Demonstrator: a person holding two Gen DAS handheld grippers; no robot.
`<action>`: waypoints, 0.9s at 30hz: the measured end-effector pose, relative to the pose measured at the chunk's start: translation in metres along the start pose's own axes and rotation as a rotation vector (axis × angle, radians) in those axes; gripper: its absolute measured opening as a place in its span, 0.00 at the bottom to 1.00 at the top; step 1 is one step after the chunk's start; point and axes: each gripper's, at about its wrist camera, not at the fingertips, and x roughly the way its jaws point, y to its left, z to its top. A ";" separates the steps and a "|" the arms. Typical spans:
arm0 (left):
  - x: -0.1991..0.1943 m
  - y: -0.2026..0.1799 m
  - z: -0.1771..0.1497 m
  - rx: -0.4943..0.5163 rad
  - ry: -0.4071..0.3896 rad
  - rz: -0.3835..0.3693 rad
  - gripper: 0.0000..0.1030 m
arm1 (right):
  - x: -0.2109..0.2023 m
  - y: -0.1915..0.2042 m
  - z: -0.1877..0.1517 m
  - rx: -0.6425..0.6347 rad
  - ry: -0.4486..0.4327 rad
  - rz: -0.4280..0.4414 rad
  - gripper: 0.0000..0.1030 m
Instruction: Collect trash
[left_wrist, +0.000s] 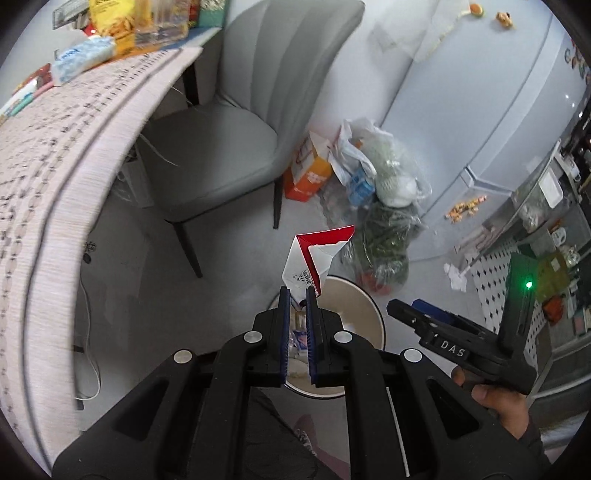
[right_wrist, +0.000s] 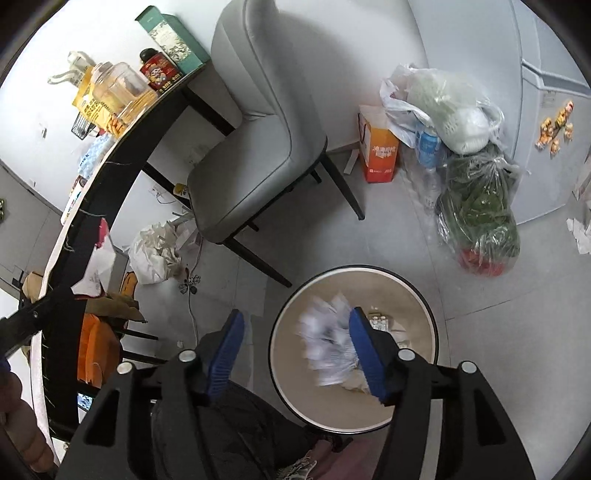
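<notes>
The left gripper (left_wrist: 296, 293) is clamped on the lower corner of a torn red-and-white carton (left_wrist: 314, 258), holding it upright just above the round beige trash bin (left_wrist: 364, 295). The right gripper (right_wrist: 295, 325) hangs spread wide and empty over the bin's rim (right_wrist: 430, 314), where blurred white paper (right_wrist: 328, 347) lies inside, near a grey chair (right_wrist: 255, 147).

Grey floor (right_wrist: 480, 302): bin (right_wrist: 424, 306), chair (right_wrist: 251, 177), bags (right_wrist: 476, 206).

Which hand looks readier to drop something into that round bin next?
Left. The left gripper is shut on the red-and-white carton just above the bin; the right gripper is open and empty.
</notes>
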 end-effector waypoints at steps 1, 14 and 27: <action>0.003 -0.002 0.000 0.005 0.007 -0.002 0.08 | -0.001 -0.005 0.000 0.009 -0.001 -0.001 0.62; 0.053 -0.048 0.001 0.041 0.127 -0.098 0.09 | -0.046 -0.057 0.000 0.159 -0.048 0.033 0.66; 0.012 -0.030 0.007 -0.044 -0.005 -0.154 0.91 | -0.076 -0.041 0.005 0.146 -0.094 -0.013 0.72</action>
